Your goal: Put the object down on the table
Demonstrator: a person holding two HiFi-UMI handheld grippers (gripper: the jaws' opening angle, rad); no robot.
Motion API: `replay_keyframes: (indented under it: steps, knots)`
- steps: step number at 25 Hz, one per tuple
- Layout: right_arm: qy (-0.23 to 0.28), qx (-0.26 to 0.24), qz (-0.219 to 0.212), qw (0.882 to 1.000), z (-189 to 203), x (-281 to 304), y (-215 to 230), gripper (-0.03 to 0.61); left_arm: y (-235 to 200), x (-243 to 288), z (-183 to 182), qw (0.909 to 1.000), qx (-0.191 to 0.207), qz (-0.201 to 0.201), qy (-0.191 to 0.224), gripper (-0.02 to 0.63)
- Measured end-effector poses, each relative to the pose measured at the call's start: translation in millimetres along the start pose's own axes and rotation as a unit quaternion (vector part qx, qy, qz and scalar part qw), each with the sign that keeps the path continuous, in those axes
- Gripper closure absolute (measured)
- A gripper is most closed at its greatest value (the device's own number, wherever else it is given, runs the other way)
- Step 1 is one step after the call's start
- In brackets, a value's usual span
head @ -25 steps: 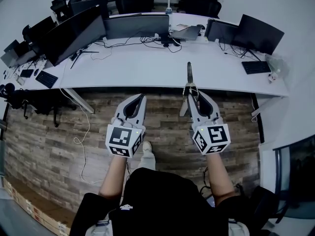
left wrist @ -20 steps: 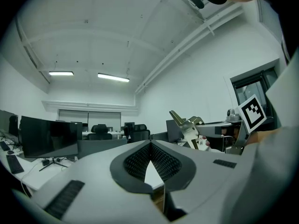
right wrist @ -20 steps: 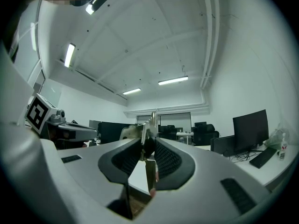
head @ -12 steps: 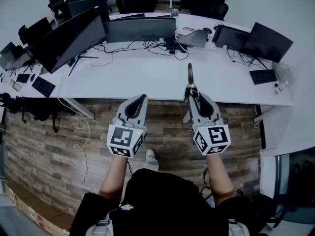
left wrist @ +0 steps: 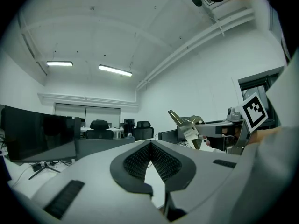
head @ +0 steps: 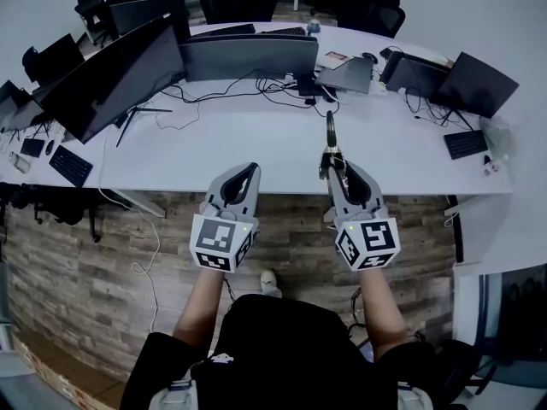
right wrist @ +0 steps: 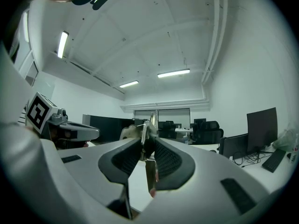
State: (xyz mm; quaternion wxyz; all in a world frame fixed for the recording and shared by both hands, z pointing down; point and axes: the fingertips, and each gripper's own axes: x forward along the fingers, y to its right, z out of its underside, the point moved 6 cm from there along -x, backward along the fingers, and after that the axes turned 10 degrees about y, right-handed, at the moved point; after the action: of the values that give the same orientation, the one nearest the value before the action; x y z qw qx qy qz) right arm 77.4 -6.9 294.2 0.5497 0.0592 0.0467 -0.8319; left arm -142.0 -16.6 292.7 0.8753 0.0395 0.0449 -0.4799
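Note:
A slim metal pliers-like tool point(head: 329, 131) sticks out forward from my right gripper point(head: 330, 157), which is shut on its handles. In the right gripper view the tool point(right wrist: 149, 125) is clamped upright between the ribbed pads. Its jagged metal head point(left wrist: 188, 124) also shows in the left gripper view, held in the air. My left gripper point(head: 249, 169) is beside it at the same height, its jaws shut with nothing between them point(left wrist: 150, 144). Both gripper tips hover at the front edge of the long white table point(head: 256, 139).
Several dark monitors point(head: 248, 55) stand along the back of the table, with a laptop point(head: 346, 73), cables point(head: 282, 88) and keyboards point(head: 467, 143). Office chairs point(head: 239, 2) stand behind. Below me is a wood-patterned floor point(head: 94, 254) with a loose cable.
The table has come nearer in the head view, so both gripper tips now reach its front edge. The grippers keep the same pose, and the tool stays held.

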Motion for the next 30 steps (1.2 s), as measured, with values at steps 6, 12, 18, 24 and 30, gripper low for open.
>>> replay_keyframes:
  steps: [6, 12, 18, 24, 30]
  knots:
    - [-0.010, -0.005, 0.014, 1.000, 12.8, 32.3, -2.1, 0.479, -29.5, 19.4, 13.6, 0.9998, -0.015, 0.007, -0.009, 0.600]
    - [-0.017, -0.007, 0.018, 1.000, 18.8, 53.8, 1.1, 0.479, -45.8, 38.2, 21.4, 0.9996, -0.013, 0.015, -0.018, 0.600]
    - [-0.024, -0.004, 0.021, 0.999, 25.3, 65.5, 13.6, 0.479, -46.9, 56.1, 28.0, 0.9992, -0.021, 0.024, -0.024, 0.600]
    - [-0.026, 0.004, 0.011, 1.000, 35.1, 79.7, 29.7, 0.479, -48.2, 73.5, 36.3, 0.9993, -0.017, 0.016, -0.031, 0.600]
    - [-0.031, 0.012, -0.002, 0.999, 47.2, 96.6, 52.2, 0.479, -45.9, 98.0, 43.6, 0.9989, -0.020, 0.008, -0.041, 0.600]
